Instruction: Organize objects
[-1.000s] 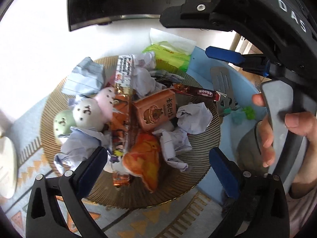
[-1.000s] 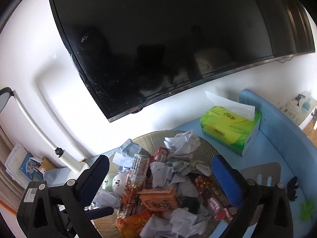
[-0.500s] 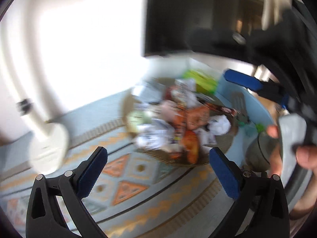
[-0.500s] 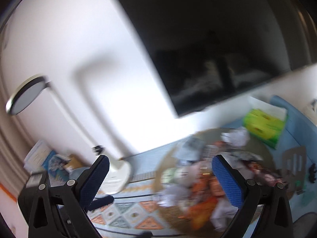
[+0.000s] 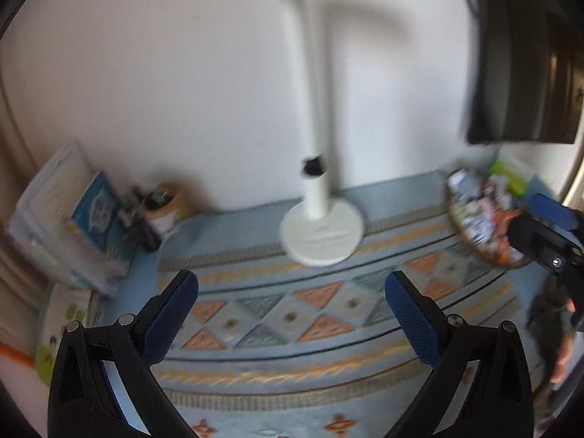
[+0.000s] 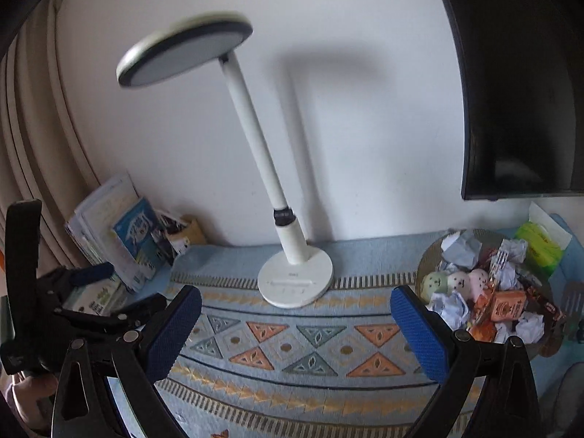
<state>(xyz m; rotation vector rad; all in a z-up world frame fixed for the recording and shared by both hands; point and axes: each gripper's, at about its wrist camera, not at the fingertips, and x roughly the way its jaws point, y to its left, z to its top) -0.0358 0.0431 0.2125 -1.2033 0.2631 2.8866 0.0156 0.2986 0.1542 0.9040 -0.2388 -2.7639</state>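
A round woven tray (image 6: 425,255) at the right holds crumpled paper balls (image 6: 450,308), snack packets (image 6: 507,304) and small plush toys (image 6: 458,281); it also shows blurred in the left wrist view (image 5: 456,219). My right gripper (image 6: 295,332) is open and empty above the patterned mat (image 6: 292,350), left of the tray. My left gripper (image 5: 292,315) is open and empty over the same mat (image 5: 277,321). The left gripper also shows at the left edge of the right wrist view (image 6: 87,292), and the right gripper at the right edge of the left wrist view (image 5: 547,233).
A white desk lamp (image 6: 295,284) stands on the mat near the wall, also in the left wrist view (image 5: 321,233). Books and a box (image 6: 135,241) lean at the back left. A green tissue pack (image 6: 540,244) sits behind the tray. A dark monitor (image 6: 518,91) hangs at the upper right.
Both grippers have swung left, away from the tray. The tray went from centre view to the right edge, and the lamp and mat now fill the middle. Both stayed open.
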